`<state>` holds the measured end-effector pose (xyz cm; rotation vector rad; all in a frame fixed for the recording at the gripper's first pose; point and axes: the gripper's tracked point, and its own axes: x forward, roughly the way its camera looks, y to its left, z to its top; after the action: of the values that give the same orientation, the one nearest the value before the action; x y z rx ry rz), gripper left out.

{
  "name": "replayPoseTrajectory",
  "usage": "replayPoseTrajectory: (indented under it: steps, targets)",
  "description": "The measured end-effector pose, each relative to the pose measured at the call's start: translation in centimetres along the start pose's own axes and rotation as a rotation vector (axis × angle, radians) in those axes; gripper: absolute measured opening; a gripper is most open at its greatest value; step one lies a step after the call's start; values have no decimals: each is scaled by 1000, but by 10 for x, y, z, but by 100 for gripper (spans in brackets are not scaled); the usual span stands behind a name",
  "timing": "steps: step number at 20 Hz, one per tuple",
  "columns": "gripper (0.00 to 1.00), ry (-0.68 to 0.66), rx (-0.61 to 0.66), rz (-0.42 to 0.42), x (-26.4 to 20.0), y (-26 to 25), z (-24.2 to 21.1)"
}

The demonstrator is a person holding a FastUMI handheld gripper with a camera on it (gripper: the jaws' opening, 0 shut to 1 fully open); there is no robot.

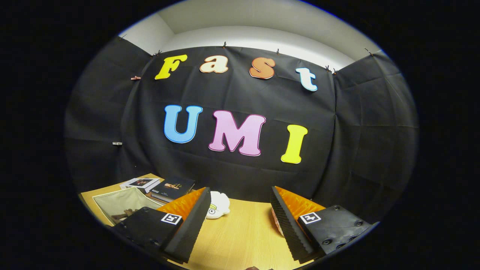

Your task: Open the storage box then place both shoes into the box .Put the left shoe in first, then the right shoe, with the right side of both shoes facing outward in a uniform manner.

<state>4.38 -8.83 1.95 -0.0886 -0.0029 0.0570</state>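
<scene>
Over the wooden table (240, 232) the gripper (240, 221) hangs with fingers wide apart, nothing between them. At about 11 o'clock, just past the left finger, a white shoe (217, 204) lies on the table, half hidden by that finger. At 3 o'clock a pale sliver against the right finger may be the second shoe, hard to tell. Books (165, 187) and a clear-sided box (120, 206), probably the storage box, sit at 10 o'clock. Risk: the camera points high at the wall, so reaching down blind could knock the shoe or grab the wrong one first.
</scene>
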Motion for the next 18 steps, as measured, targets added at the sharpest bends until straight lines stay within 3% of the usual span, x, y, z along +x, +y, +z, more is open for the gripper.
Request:
replayPoseTrajectory:
  steps: [6,18]
  targets:
    - [98,-22,127,2,3,-47,-25]
    - [98,53,103,-69,6,-98,-70]
